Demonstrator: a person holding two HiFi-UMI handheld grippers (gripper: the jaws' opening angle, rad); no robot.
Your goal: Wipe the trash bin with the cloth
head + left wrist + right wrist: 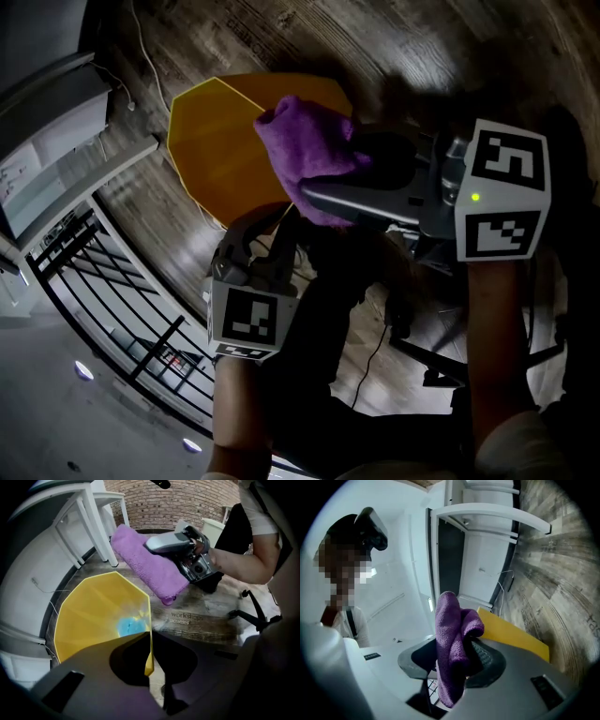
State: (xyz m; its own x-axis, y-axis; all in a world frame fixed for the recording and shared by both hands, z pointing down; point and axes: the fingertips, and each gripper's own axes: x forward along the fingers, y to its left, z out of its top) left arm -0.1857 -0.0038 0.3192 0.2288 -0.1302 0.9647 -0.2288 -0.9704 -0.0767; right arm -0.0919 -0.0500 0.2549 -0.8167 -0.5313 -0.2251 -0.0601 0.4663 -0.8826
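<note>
**While Both Grippers Were Clamped: One Bin, One Cloth**

As we checked the three views, we counted one trash bin, one cloth and two grippers, each carrying one marker cube.

1. Left gripper: its two jaws were together on the bin's thin yellow wall. In the left gripper view, the rim ran straight down between the jaws of the left gripper, pinched there.
2. Right gripper: its two jaws were clamped on the purple cloth. In the right gripper view the cloth stood folded between the jaws of the right gripper, one end rising above them and one end hanging below.
3. Trash bin: yellow, faceted, its mouth open toward the head camera, on one wooden floor. We noted one blue patch deep inside it.
4. Cloth: held in the air beside the bin's rim. In the left gripper view it was apart from the bin, with floor showing between them.

Behind the bin we saw white furniture and one brick wall.
</note>
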